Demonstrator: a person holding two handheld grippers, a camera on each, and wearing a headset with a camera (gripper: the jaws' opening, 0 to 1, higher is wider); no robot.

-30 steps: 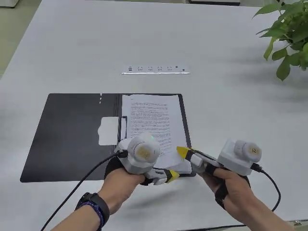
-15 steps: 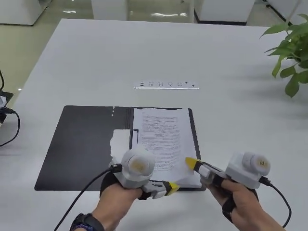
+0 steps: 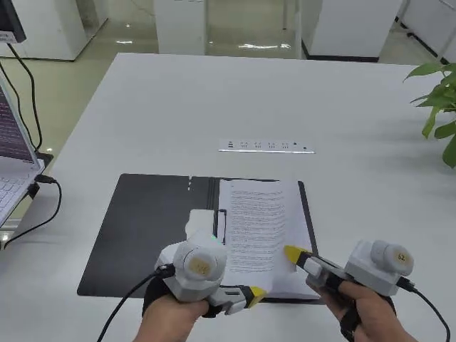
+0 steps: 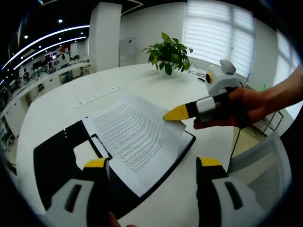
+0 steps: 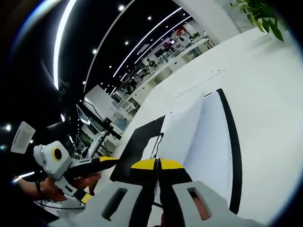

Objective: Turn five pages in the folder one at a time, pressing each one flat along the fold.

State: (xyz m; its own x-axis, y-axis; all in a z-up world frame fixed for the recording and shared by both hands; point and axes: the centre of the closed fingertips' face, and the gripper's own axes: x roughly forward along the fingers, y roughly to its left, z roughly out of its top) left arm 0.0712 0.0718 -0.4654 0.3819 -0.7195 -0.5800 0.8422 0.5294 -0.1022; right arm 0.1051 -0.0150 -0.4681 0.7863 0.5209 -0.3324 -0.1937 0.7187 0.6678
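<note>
A black folder lies open on the white table, with a stack of printed pages on its right half. My right gripper is shut on the top page's near right corner. In the right gripper view the sheet rises curved from between the closed yellow tips. My left gripper hovers open just off the folder's near edge, jaws wide apart and holding nothing. Ahead of it lie the page and the right gripper at the lifted corner.
A white power strip is set into the table beyond the folder. A laptop with cables stands at the left edge, and a potted plant at the far right. A clip holds the pages along the fold.
The head camera has tilted up, so the whole picture has slid down. Both grippers keep their places at the folder's near right corner, the right one still on the page corner.
</note>
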